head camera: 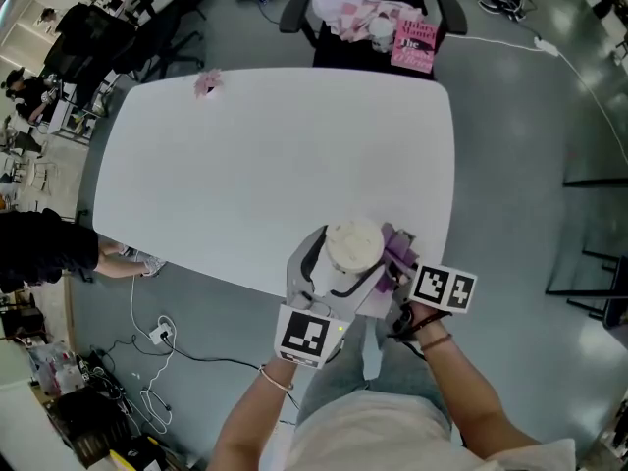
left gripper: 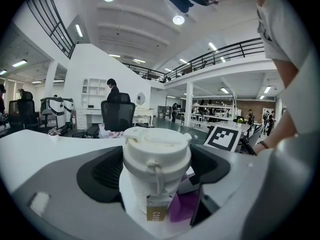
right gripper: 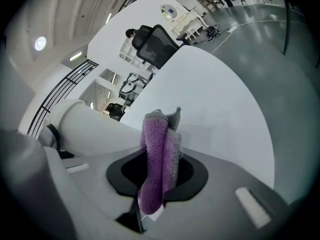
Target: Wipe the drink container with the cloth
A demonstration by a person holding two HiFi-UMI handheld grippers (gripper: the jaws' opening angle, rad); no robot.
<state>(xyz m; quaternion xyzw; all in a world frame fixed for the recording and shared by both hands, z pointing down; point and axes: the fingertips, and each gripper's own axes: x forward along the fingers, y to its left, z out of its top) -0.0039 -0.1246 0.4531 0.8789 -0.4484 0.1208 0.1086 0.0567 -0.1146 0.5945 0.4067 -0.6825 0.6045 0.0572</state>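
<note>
The white lidded drink cup point(left gripper: 156, 164) stands at the near edge of the white surface point(head camera: 275, 155), clamped between the wide-spread jaws of the left tongs point(left gripper: 156, 173). The right tongs point(right gripper: 159, 176) are closed on a folded purple cloth point(right gripper: 157, 154), which sits low at the cup's right side; whether they touch I cannot tell. The risks I see: a hard sideways rub could twist the cup in its hold or tip it off the edge, and the loose fold could snag the hanging tag.
</note>
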